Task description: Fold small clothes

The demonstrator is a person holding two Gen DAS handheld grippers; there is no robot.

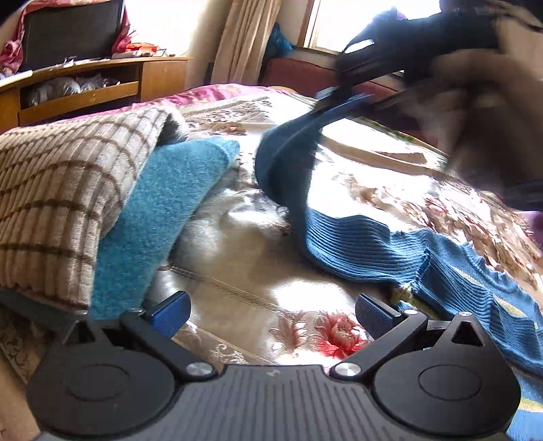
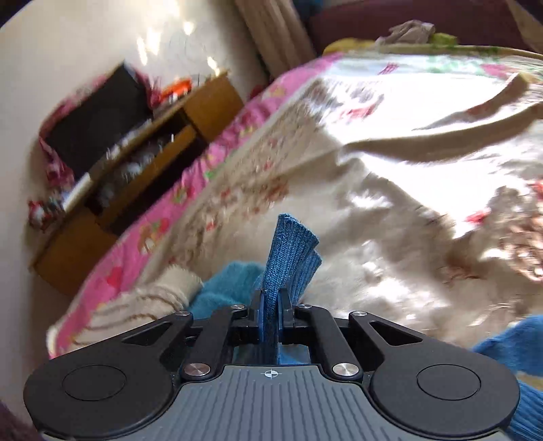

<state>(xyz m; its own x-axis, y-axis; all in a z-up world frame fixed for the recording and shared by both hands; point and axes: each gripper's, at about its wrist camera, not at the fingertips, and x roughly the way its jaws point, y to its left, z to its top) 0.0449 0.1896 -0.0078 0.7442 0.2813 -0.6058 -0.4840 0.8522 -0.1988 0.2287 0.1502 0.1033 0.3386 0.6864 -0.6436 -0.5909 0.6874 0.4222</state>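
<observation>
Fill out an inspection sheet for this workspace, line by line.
Surface: floral bedspread, sunlit, pink border.
Job's things: blue ribbed sweater on the bed, its sleeve lifted.
Clutter: striped beige knit lying over a teal knit at the left.
Grippers: left gripper open, holding nothing, above the bedspread; right gripper shut on the sleeve.
Cables: nothing seen.
Surroundings: wooden TV stand, dark screen, beige curtain, bright window.
</observation>
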